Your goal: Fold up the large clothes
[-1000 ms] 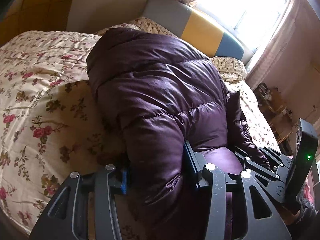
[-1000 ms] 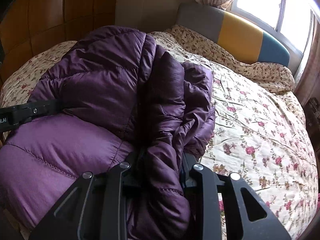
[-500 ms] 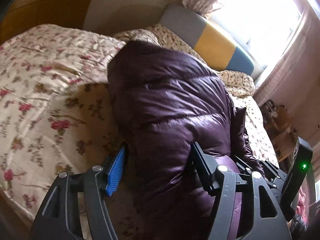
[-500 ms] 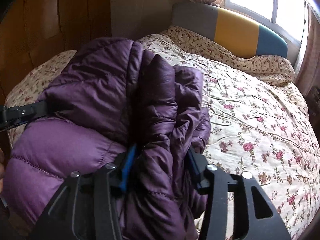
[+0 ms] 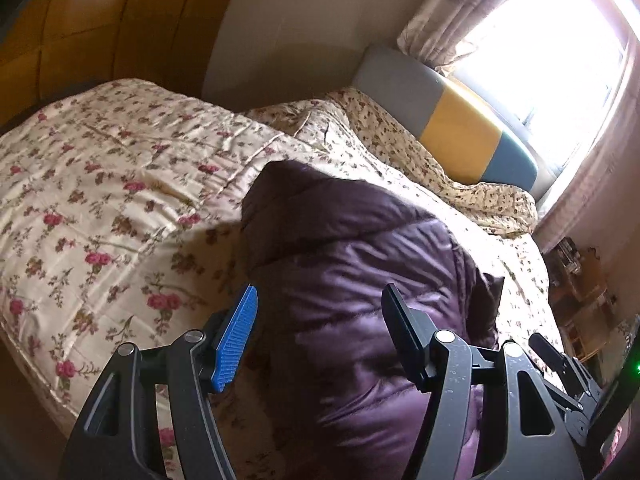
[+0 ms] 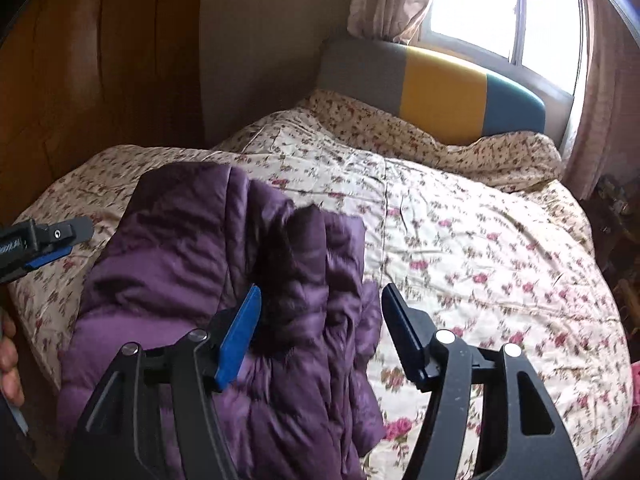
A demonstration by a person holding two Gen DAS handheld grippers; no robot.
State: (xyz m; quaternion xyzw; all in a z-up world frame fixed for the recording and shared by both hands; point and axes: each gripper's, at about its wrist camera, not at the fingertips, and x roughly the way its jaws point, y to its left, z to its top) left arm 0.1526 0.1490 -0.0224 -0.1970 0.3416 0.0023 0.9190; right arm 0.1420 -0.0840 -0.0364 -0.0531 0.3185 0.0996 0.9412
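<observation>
Left wrist view: the left gripper (image 5: 318,336) hung over a purple down jacket (image 5: 360,280) that lay bundled on a floral quilt (image 5: 100,208), filling the lower centre of the frame. Its jaws stood wide, the blue pad (image 5: 236,340) at lower left and the dark one at lower right both clear of the cloth; nothing was gripped, though the jacket showed between them. Part of the right gripper (image 5: 568,376) poked in at the lower right edge. A grey, yellow and teal headboard (image 5: 452,120) sat under a bright window (image 5: 552,52) at upper right.

Right wrist view: the right gripper (image 6: 320,336) was likewise spread and had just been opening, with the jacket's rumpled right edge (image 6: 312,280) showing between the pads, touching neither. The jacket (image 6: 180,264) covered the lower left of the frame, its layers stacked thickly, bare quilt (image 6: 480,240) to its right. The left gripper (image 6: 44,240) and a hand (image 6: 8,360) showed at the left edge.

Judged from these frames, a fold had been laid down and let go, and both tools were clear of it. The next move likely called for picking a fresh edge on either side of the puffy bundle, pinching deep enough that the slippery shell would not slide out, and carrying both sides over together.
</observation>
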